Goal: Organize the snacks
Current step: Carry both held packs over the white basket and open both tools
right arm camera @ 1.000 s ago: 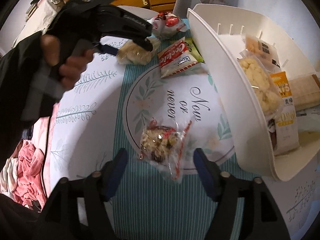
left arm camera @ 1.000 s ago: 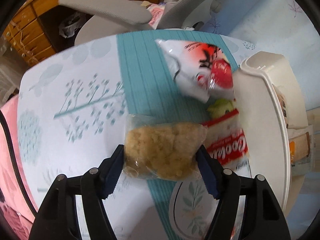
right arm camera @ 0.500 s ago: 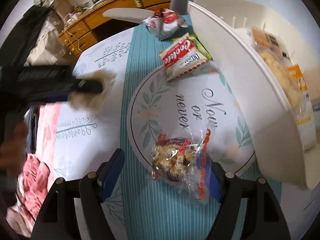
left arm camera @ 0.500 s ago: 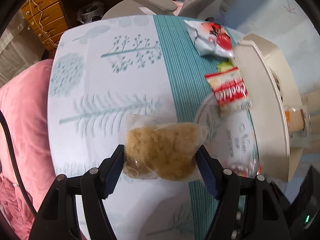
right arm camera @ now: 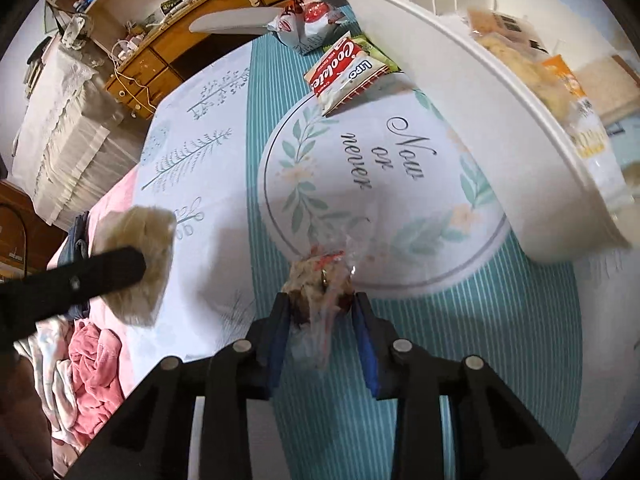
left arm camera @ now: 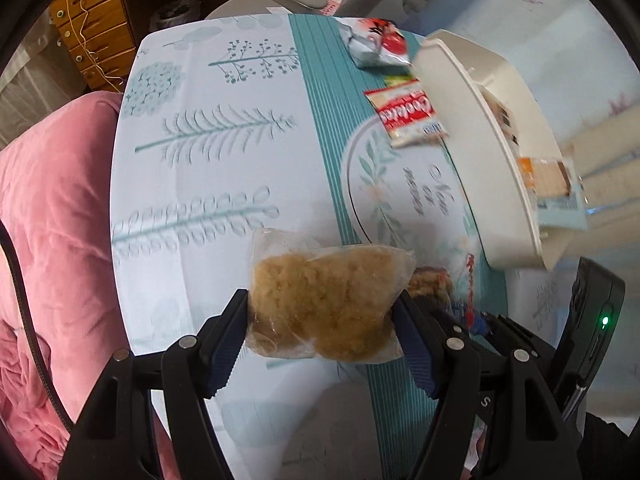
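Wooden drawers [right arm camera: 160, 64] are standing behind a worktop [left arm camera: 224, 168] covered with a pale leaf-print cloth. Out ahead of both sets of jaws, a white bin [right arm camera: 472, 92] is sitting with packets inside it, and a red cookie packet [right arm camera: 348, 72] and a red-and-white bag [left arm camera: 376, 42] are lying just beside its wall. The left gripper [left arm camera: 322, 324] is pinching a clear bag of golden crumbly snack [left arm camera: 324, 300] between its jaws, above the cloth. The right gripper [right arm camera: 320, 316] is closing its jaws on a clear-wrapped mixed snack packet [right arm camera: 318, 280], blue pads pressing both its sides, low over the teal stripes.
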